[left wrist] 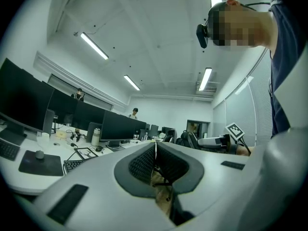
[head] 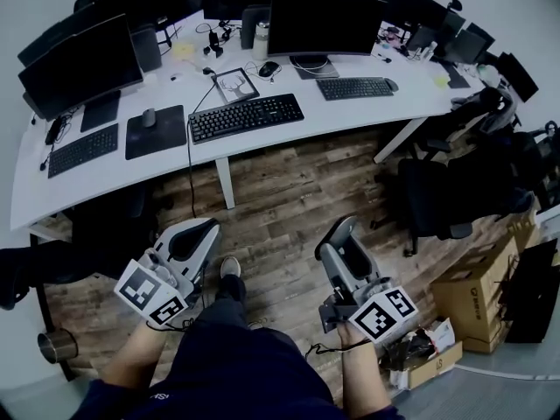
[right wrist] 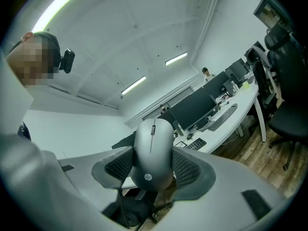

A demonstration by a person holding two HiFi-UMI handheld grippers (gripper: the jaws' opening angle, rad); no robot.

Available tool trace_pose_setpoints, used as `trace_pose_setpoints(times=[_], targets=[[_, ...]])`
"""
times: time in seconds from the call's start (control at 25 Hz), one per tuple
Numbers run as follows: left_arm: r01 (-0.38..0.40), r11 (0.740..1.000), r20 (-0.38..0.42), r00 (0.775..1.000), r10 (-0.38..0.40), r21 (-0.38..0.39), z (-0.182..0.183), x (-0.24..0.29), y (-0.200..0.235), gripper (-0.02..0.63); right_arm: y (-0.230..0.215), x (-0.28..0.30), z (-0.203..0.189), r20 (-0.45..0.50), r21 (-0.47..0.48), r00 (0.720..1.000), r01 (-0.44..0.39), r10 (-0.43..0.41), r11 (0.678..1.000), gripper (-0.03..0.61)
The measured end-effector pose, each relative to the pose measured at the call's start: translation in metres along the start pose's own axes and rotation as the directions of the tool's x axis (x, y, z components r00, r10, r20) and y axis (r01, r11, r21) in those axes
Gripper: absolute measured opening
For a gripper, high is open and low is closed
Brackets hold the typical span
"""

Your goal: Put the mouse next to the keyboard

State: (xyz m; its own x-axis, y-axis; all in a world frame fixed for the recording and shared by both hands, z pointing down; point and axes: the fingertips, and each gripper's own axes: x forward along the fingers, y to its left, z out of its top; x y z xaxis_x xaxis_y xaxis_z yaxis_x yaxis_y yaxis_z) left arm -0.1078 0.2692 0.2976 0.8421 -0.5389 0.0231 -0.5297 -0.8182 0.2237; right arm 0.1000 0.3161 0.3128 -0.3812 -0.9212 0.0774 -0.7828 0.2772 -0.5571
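Grey and rounded, the mouse (right wrist: pixel 153 153) sits pinched between the two pads of the right gripper (right wrist: pixel 153 163), squeezed at its sides with its nose pointing up past the jaws. The left gripper (left wrist: pixel 155 157) carries nothing, and its pads are pressed together. In the head view both grippers hang low in the frame over the wooden floor (head: pixel 280 204), well apart from the white desk (head: pixel 350 112) that curves across the upper half. A black keyboard (head: pixel 246 116) lies there at upper centre, with others to either side. The pickup looks done. By my reckoning, the carry to the desk and the setting-down beside a keyboard are both left.
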Motion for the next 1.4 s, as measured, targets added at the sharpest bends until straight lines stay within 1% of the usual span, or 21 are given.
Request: trace_pose_setpoints(times=[0.32,0.8,1.08,1.4], targets=[[0.027,0.999,-0.011,1.0,-0.027,-0.021,0.009,0.041,0.074,0.035,-0.014,0.077,0.012,-0.018,-0.006,0.999,0.026,-0.026,1.0,0.262],[0.057,0.998,-0.033,0.998,-0.059,-0.036,0.022,0.087,0.166,0.035,-0.036,0.171,0.026,-0.035,0.001,0.997,0.074,-0.074,0.997,0.262],[0.077,0.996,-0.043,0.996,-0.079,-0.035,0.025,0.108,0.203,0.035,-0.046,0.208,0.031,-0.041,-0.002,0.994,0.098,-0.098,0.995,0.262],[0.075,0.997,-0.024,0.997,-0.076,-0.028,0.035,0.121,0.226,0.035,-0.051,0.235,0.041,-0.04,-0.018,0.995,0.096,-0.097,0.995,0.262]])
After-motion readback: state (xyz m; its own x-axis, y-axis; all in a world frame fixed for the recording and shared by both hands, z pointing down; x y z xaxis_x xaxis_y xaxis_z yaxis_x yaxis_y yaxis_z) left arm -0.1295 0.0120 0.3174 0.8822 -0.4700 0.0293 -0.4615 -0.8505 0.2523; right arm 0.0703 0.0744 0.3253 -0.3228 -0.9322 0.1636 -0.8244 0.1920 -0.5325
